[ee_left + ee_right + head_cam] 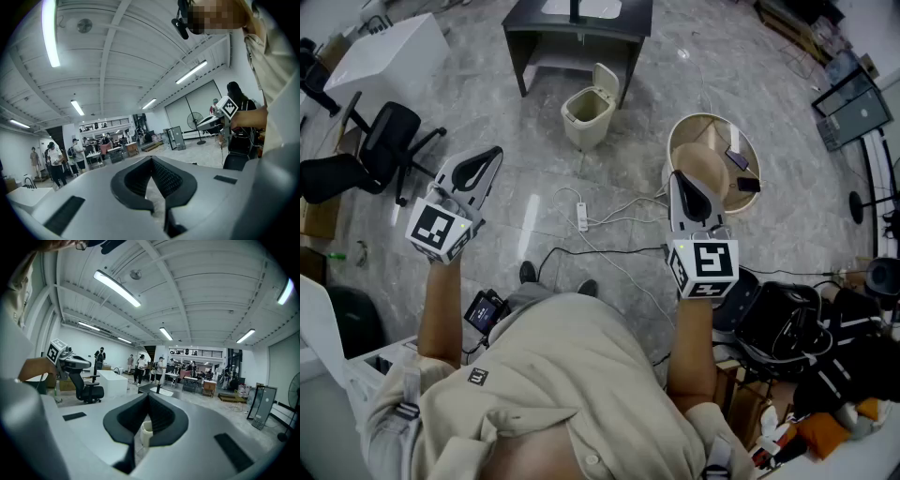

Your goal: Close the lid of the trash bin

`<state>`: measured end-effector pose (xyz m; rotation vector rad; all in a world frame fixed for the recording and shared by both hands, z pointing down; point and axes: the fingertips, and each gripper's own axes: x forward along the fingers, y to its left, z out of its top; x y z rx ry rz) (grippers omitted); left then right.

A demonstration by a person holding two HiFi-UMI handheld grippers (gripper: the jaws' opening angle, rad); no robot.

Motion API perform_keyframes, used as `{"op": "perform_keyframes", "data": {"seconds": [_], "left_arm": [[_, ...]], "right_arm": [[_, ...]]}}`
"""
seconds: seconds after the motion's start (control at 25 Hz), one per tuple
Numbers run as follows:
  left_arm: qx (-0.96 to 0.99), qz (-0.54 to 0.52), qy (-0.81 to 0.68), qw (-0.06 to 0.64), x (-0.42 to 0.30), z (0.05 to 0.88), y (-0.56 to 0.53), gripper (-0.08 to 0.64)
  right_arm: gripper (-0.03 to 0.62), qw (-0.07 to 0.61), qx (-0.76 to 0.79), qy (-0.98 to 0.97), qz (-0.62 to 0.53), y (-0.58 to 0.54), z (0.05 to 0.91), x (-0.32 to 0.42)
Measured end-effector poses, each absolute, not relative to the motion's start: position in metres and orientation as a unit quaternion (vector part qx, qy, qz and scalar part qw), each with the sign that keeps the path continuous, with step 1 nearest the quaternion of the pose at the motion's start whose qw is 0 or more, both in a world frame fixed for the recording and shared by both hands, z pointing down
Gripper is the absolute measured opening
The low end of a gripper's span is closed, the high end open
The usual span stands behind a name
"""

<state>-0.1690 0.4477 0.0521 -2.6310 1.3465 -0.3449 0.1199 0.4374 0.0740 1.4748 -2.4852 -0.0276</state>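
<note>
Trash bin [586,120], lid [606,80] upright, on floor well ahead of left gripper [491,153] and right gripper [676,177]; both grippers' fingers [125,420] pressed together, empty.

On the floor [511,112], trash bin [589,117] well ahead, between left gripper [492,155] and right gripper [677,178], lid [606,82] upright at its far side, desk [577,33] just behind it, office chair [380,150] left of the left gripper, round tub [712,159], perhaps a basket, just ahead of the right gripper, power strip [581,217] between the two grippers.

Cream trash bin [590,111]; grey veined floor [487,103]
</note>
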Motion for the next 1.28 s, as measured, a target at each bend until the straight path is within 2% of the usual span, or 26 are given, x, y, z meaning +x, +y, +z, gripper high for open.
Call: {"op": "perform_keyframes", "data": {"seconds": [0.44,0.76,1.28], "left_arm": [[-0.886,-0.122,0.436,0.096,-0.137,0.06,0.439,0.014],[-0.885,-0.129,0.437,0.098,-0.143,0.076,0.439,0.014],[-0.911,-0.111,0.39,0.073,-0.122,0.078,0.36,0.014]], "right_arm": [[0.023,0.119,0.509,-0.852,-0.003,0.432,0.086,0.146],[0.025,0.098,0.506,-0.857,0.008,0.432,0.104,0.14],[0.025,0.122,0.548,-0.827,0.028,0.383,0.098,0.16]]}}
